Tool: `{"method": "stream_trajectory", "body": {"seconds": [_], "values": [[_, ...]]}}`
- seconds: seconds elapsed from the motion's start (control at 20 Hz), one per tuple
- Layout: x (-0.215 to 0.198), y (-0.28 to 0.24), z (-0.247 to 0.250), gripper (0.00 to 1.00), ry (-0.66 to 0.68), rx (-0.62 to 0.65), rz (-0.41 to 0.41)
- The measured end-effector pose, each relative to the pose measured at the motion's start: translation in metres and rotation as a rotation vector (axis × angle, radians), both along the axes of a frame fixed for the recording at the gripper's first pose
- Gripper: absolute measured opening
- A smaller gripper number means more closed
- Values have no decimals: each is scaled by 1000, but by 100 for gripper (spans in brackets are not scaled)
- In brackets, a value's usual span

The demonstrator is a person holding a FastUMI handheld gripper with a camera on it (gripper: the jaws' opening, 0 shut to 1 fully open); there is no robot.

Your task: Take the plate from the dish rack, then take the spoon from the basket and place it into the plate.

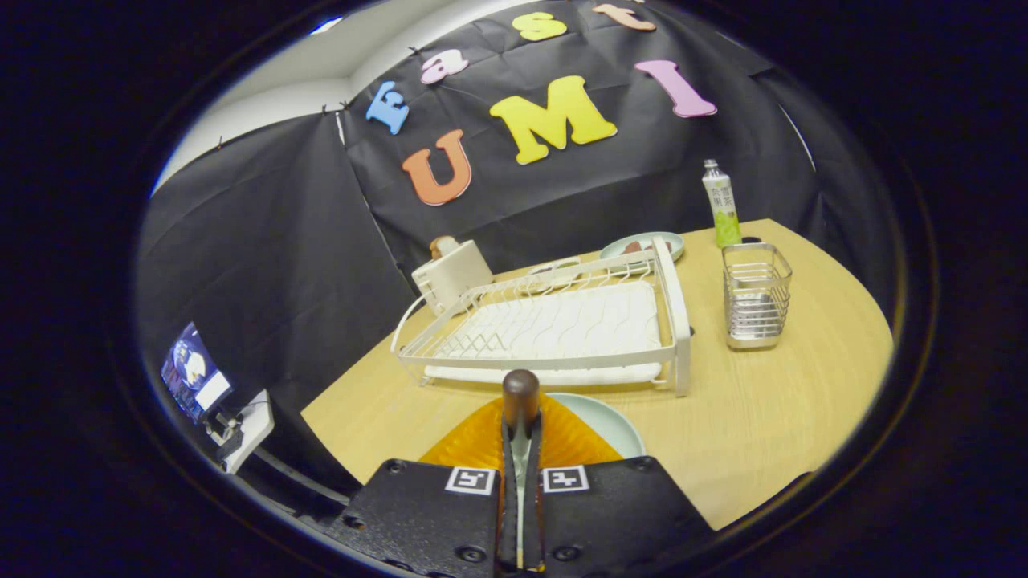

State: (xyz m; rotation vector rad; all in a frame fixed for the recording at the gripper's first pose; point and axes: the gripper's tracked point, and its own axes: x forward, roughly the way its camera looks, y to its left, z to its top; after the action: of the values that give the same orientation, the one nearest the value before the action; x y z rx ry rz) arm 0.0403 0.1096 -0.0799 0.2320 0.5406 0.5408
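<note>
The wooden table (763, 417) carries a dish rack (554, 325), basket (755, 295), plate (606, 421) (pale) and bottle (721, 205).

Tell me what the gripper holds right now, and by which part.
The gripper is shut on the spoon, both fingers pressing its shaft; the dark handle end sticks out ahead, above the plate.

spoon (520, 417) clamped upright; pale plate (612, 424) before dish rack (554, 325).

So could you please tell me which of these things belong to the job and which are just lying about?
Job: spoon held between the shut fingers, pale plate below them, dish rack, wire basket.

Lying about: bottle, far plate, white box.
</note>
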Motion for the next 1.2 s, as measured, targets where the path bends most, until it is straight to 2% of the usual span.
{"method": "stream_trajectory", "body": {"seconds": [0.15, 0.25, 0.3, 0.35, 0.4, 0.5, 0.65, 0.9, 1.2], "values": [[5, -7, -2, 17, -3, -19, -23], [8, -11, -1, 28, -7, -24, -42], [10, -14, 0, 38, -10, -23, -49], [13, -17, 1, 42, -13, -30, -59], [15, -22, 2, 54, -22, -41, -77], [20, -31, 5, 69, -58, -80, -109], [23, -37, 14, 84, -103, -104, -134], [26, -52, 37, 94, -199, -138, -203], [24, -77, 75, 98, -351, -210, -322]]}}
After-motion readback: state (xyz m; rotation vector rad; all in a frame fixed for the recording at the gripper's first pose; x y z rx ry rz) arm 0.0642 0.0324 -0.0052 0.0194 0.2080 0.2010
